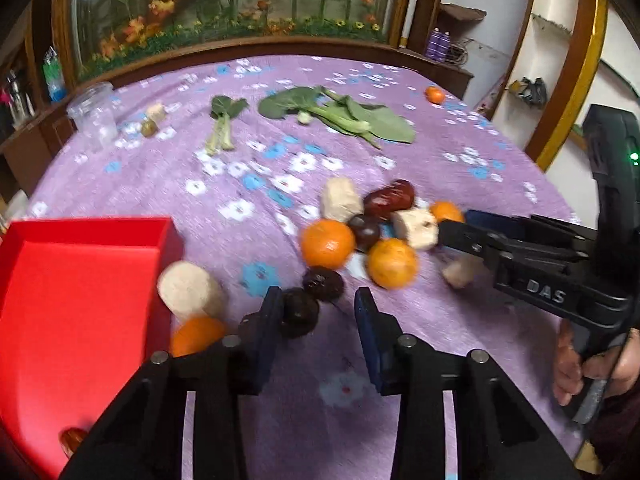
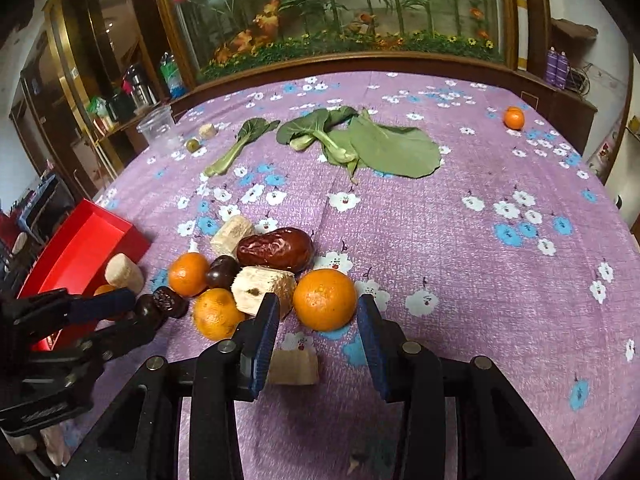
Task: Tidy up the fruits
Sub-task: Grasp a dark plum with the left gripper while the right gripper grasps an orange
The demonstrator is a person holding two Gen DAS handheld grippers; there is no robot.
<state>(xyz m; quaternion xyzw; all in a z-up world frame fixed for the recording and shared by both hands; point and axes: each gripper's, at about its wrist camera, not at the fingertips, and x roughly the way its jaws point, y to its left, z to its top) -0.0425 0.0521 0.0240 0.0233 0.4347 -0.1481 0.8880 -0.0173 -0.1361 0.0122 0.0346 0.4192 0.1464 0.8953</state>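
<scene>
A pile of small oranges, dark round fruits, a big red date (image 2: pixel 276 250) and beige chunks lies on the purple flowered cloth. My right gripper (image 2: pixel 320 304) is open around one orange (image 2: pixel 325 299) that rests on the cloth; its left pad stands clear of the fruit. Seen from the left wrist, that gripper (image 1: pixel 454 222) reaches in from the right. My left gripper (image 1: pixel 318 308) is open too, with a dark fruit (image 1: pixel 298 312) against its left finger only and a second dark fruit (image 1: pixel 323 283) just beyond. The red tray (image 1: pixel 80 280) sits left of it.
A beige cylinder (image 1: pixel 190 292) and an orange (image 1: pixel 196 334) lie beside the tray wall. Leafy greens (image 2: pixel 360 144), a clear plastic cup (image 2: pixel 158 128) and a lone orange (image 2: pixel 514 118) are farther back. A person's hand (image 1: pixel 576 364) holds the right gripper's handle. Wooden cabinets ring the table.
</scene>
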